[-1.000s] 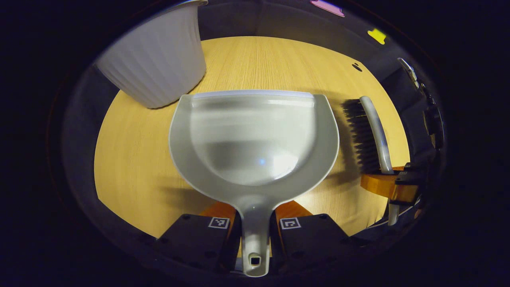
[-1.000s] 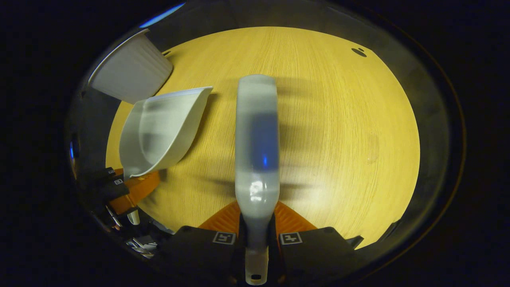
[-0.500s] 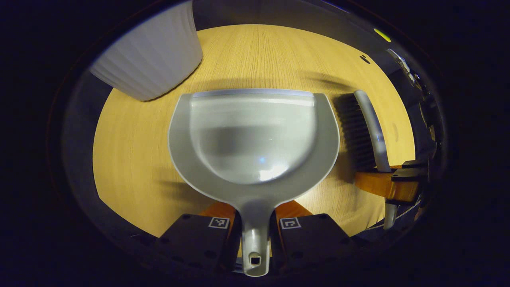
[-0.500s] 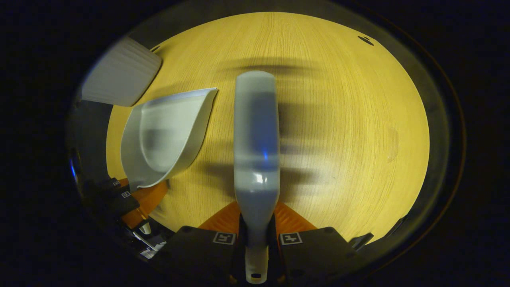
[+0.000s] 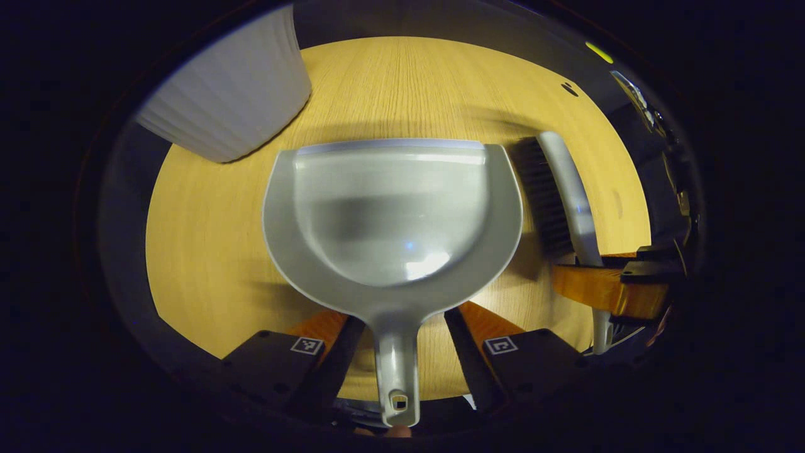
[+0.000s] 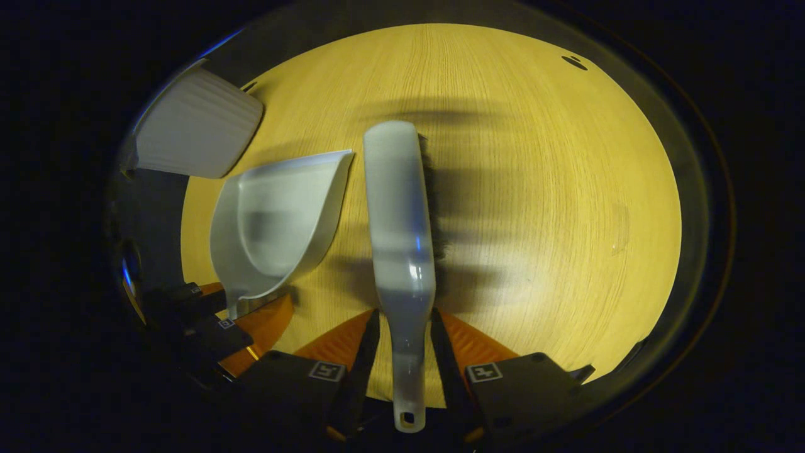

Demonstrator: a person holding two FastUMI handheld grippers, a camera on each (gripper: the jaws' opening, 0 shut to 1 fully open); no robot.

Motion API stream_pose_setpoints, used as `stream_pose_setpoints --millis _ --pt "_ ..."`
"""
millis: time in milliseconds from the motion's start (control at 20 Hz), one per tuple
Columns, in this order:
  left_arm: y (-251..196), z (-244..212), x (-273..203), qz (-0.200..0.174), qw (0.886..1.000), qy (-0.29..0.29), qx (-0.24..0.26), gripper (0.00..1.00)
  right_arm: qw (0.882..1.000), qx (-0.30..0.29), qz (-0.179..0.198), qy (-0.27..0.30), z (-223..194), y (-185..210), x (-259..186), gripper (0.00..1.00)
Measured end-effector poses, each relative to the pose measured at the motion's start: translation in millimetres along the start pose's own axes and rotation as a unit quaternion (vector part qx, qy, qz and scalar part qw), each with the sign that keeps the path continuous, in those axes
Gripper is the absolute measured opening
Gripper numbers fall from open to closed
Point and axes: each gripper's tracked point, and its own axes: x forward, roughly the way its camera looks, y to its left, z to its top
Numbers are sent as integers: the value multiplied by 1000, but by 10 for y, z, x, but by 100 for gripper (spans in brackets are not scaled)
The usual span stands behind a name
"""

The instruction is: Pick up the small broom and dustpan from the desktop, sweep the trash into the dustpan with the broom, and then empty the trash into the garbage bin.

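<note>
Setting: a staged recording booth, not a lived-in room. A round light-wood-grain surface [image 6: 534, 189] stands under dim lighting against dark cloth walls [image 5: 440, 25]. One white ribbed plastic bin [image 5: 233, 100] occupies its edge, beside a grey plastic dustpan [image 5: 390, 207].

Both hand-held grippers, left [image 5: 397, 352] and right [image 6: 402, 365], opened, releasing dustpan [image 5: 390, 214] and broom [image 6: 399, 220]
</note>
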Motion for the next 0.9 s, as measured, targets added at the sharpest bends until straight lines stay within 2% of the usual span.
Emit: stream_pose_setpoints --millis 50,100,200,350,450,550,650,750,850,900 --pt "9 13 -61 3 1000 -4 1 76 1000 -5 -5 -8 22 0 -40 60" --pt "8 10 -122 4 1000 -7 1 77 1000 -8 -7 -18 44 -6 -105 72" --pt "-1 -5 -288 0 1000 -20 2 77 999 -6 0 -39 85 43 -281 88" --pt "-49 -114 -628 -23 999 -43 -8 78 996 -12 11 -89 121 87 -707 95" --pt "-28 -172 -936 -29 996 -77 -18 78 991 -15 14 -134 93 78 -1053 93" --pt "-20 -170 -1311 -32 990 -134 -14 78 981 -12 18 -191 73 89 -1453 92" --pt "-70 -110 -1706 -38 974 -225 3 78 967 -6 24 -255 105 116 -1840 96" --pt "-156 -54 -2140 -55 948 -313 9 77 947 -14 18 -321 139 147 -2177 96" --pt "-130 54 -2465 -53 913 -405 21 77 927 -56 -2 -370 126 213 -2451 95" --pt "-112 117 -2606 -45 891 -450 32 77 910 -76 -13 -406 191 278 -2645 95"
